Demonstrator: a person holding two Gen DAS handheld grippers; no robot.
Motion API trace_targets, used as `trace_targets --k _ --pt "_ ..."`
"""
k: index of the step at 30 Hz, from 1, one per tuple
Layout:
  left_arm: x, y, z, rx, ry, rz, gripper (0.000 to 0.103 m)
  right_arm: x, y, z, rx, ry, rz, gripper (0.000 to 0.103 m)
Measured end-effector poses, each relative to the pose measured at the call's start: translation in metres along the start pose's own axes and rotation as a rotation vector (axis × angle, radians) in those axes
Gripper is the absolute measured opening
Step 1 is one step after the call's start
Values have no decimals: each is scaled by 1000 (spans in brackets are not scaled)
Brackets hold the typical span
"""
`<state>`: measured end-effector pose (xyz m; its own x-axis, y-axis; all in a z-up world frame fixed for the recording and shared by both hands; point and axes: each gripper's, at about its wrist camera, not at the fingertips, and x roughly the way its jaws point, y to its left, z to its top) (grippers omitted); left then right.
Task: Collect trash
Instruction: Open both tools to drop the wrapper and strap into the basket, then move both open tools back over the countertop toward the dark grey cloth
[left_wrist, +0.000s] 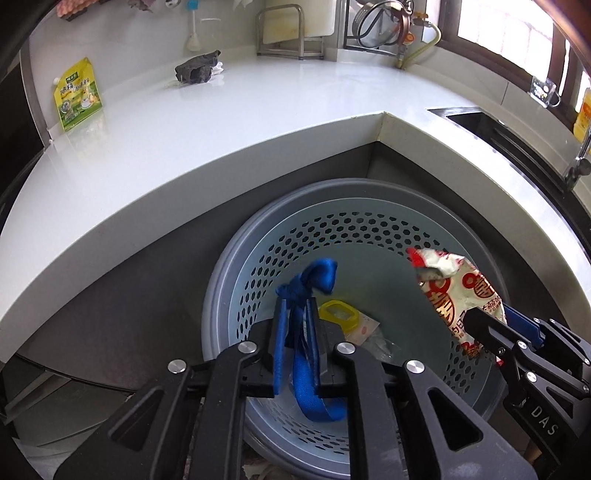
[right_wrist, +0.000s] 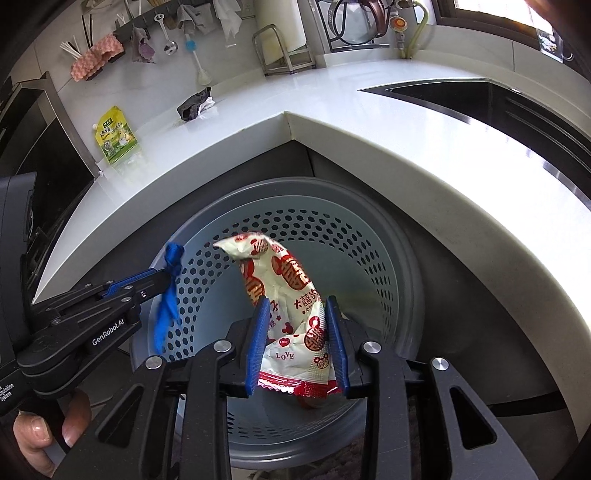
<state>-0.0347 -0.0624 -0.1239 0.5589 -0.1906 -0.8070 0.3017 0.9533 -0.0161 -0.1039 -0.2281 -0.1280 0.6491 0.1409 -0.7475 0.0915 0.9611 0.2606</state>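
Now I have both grippers over the perforated bin (left_wrist: 369, 236), each carrying trash.

My left gripper (left_wrist: 295, 325) has its jaws barely parted with the blue ribbon (left_wrist: 314, 280) hanging loose between them, whether pinched I cannot tell; my right gripper (right_wrist: 297, 332) has its pads against the red-and-white wrapper (right_wrist: 284, 291), clamped near its sealed bottom edge. Both pieces look light, limp and crinkly, so I judge they will flutter rather than drop straight; a mid-body pinch suits them. Only the left view shows a yellow-rimmed packet (left_wrist: 338, 314) already lying in the bin, at about 1 o'clock from my fingers. On the counter (right_wrist: 332, 110), a green pouch (right_wrist: 116, 134) sits at 10 o'clock, a dark crumpled rag (right_wrist: 194, 103) at 11.
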Motion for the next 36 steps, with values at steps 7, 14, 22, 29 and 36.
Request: trace_targets --k 7,14,22,29,36 --pt "-6 3 0 -2 -34 33 65 -3 -7 0 19 -10 -3 35" --pt "-4 8 -2 -11 -27 36 72 -4 -10 -2 27 -11 -3 37" --pt "-18 20 -1 -40 -101 57 95 -9 -8 0 20 -40 2 48" --pt "-30 32 5 -59 -143 45 97 -17 3 9 -18 -83 1 61" --pt "-48 55 34 -105 -211 46 97 -26 15 37 -53 -135 35 67"
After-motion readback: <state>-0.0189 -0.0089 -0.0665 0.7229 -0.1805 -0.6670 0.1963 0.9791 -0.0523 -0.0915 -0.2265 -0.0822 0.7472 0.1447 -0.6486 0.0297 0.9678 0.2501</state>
